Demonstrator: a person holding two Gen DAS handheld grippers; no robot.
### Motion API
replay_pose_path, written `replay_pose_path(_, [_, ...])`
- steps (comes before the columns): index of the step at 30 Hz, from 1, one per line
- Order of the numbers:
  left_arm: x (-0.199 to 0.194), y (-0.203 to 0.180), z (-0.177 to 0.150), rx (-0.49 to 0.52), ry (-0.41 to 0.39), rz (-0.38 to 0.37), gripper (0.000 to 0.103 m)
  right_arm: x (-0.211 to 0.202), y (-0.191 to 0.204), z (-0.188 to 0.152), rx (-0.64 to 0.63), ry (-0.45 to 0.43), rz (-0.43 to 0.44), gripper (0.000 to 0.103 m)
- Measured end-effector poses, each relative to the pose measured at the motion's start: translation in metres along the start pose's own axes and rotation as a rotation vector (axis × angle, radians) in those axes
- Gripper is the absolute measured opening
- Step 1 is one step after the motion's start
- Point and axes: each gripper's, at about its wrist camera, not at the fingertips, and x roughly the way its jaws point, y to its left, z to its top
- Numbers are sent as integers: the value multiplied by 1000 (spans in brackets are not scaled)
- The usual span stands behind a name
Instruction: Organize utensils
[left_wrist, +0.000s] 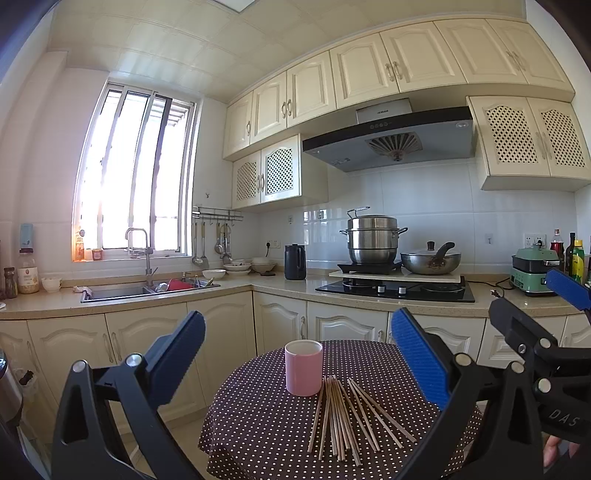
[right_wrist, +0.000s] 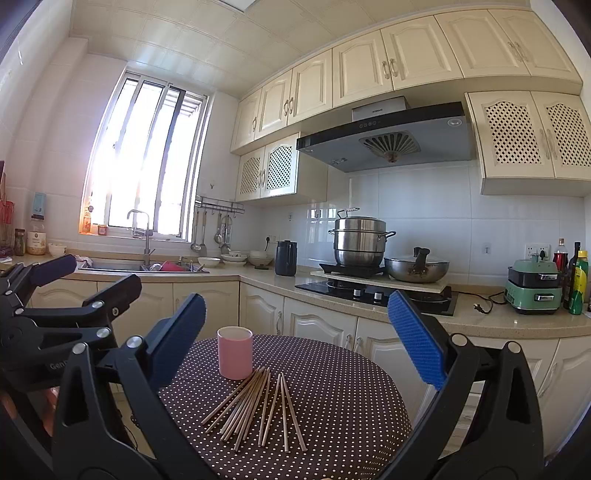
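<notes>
A pink cup (left_wrist: 303, 367) stands upright on a round table with a dark polka-dot cloth (left_wrist: 258, 424). Several wooden chopsticks (left_wrist: 347, 417) lie loose in a fan just in front of it and to its right. My left gripper (left_wrist: 298, 315) hovers open above the table's near edge, holding nothing, with the cup framed between its blue pads. In the right wrist view the cup (right_wrist: 235, 352) and chopsticks (right_wrist: 255, 406) lie ahead of my right gripper (right_wrist: 297, 297), which is open and empty too. Each gripper shows in the other's view: the right gripper (left_wrist: 522, 291), the left gripper (right_wrist: 107, 271).
Behind the table runs an L-shaped kitchen counter (left_wrist: 280, 288) with a sink (left_wrist: 147, 290), a dark kettle (left_wrist: 294, 262), and a stove (left_wrist: 395, 290) with a steel pot and a wok. A green appliance (right_wrist: 533, 286) and bottles stand at the far right. Cabinets line the wall below.
</notes>
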Motion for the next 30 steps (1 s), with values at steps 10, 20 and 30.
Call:
replay_pose_path(10, [1, 7, -1, -7, 3, 1, 99, 0, -2, -1, 21, 8, 4, 97])
replay_pose_path(20, [7, 5, -2, -1, 9, 4, 99, 6, -2, -2, 17, 14, 1, 97])
replay_pose_path(30, [26, 4, -10, 2, 36, 19, 99, 27, -2, -10, 22, 52, 21, 97])
